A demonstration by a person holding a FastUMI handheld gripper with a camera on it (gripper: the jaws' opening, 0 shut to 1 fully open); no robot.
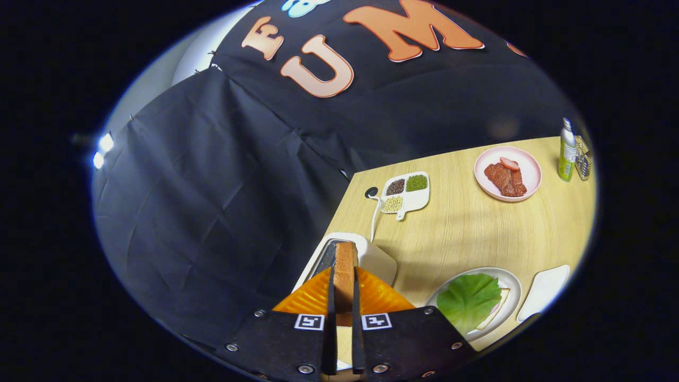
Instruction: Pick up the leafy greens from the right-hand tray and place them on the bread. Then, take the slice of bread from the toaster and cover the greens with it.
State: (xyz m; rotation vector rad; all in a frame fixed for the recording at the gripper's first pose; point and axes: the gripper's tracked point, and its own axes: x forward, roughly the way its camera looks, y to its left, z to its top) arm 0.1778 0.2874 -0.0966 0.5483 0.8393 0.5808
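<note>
Both fingers point(330, 297) of gripper point(344, 310) clamp bread slice point(344, 273) at bottom centre, above toaster point(379, 260). Leafy greens point(468, 300) cover bread on plate point(512, 284), lower right.

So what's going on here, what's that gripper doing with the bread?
A hand-held gripper is shut on a toasted brown bread slice, holding it on edge above the white toaster. The green leafy greens already lie on the bread on the round white plate beside it, not yet covered.
</note>
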